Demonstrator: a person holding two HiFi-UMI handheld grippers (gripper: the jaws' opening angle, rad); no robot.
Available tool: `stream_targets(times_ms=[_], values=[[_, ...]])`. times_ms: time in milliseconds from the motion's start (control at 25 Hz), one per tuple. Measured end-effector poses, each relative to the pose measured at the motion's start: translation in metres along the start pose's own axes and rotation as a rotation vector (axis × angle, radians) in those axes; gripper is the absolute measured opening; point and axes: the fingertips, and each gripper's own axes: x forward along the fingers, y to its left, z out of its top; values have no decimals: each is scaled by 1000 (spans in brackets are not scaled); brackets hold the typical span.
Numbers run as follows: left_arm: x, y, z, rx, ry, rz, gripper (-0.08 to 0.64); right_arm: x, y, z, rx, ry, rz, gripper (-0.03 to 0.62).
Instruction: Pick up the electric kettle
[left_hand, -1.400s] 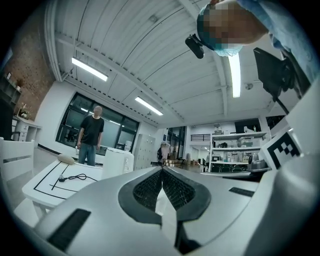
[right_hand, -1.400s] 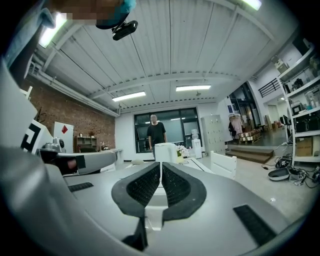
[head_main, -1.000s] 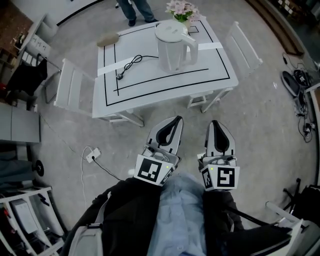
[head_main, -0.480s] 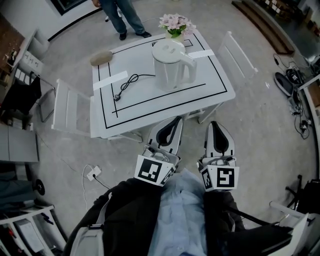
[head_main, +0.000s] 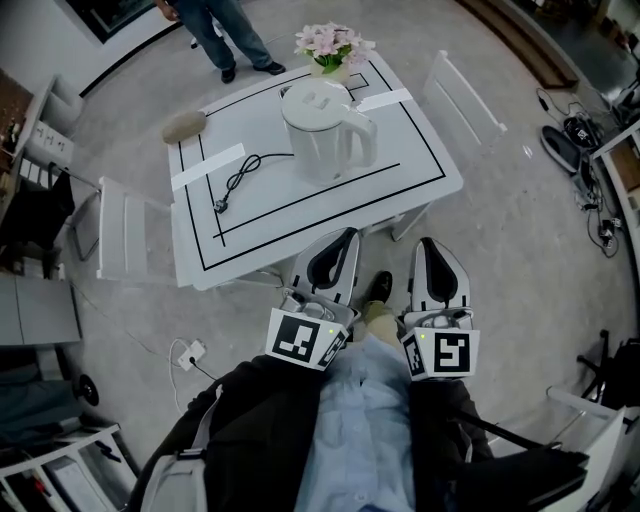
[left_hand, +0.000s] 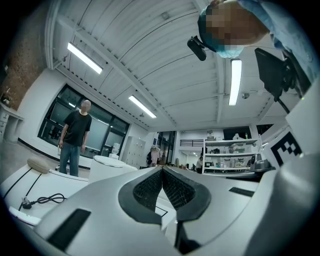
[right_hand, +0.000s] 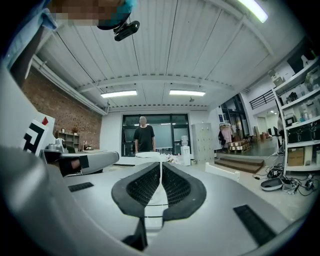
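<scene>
A white electric kettle (head_main: 320, 130) with a lid and a side handle stands upright near the middle of the white table (head_main: 420, 180). Its black power cord (head_main: 238, 180) lies loose to its left. My left gripper (head_main: 345, 236) and right gripper (head_main: 428, 246) are side by side just short of the table's near edge, pointing at it. Both are shut with nothing in them. In the left gripper view the kettle (left_hand: 111, 167) shows left of the closed left gripper (left_hand: 162, 172). In the right gripper view the kettle's lid (right_hand: 149, 155) peeks above the closed right gripper (right_hand: 161, 168).
Pink flowers (head_main: 330, 45) stand at the table's far edge and a tan object (head_main: 183, 125) lies at its far left corner. White chairs (head_main: 125, 245) (head_main: 462, 95) flank the table. A person (head_main: 225, 30) stands beyond it. A power strip (head_main: 190, 352) lies on the floor.
The table and kettle have drawn nearer to both grippers and shifted left in the head view. A shoe now shows between the grippers. Both stay shut.
</scene>
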Motion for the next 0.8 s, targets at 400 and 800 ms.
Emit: stream_targets(times_ms=[400,800], values=[[46,2,-17,-11,41,7,5,33,-38,-14,55,30,14,18],[104,24,-27,30,71,101,5,101,-75,-16,92,40,116,18]])
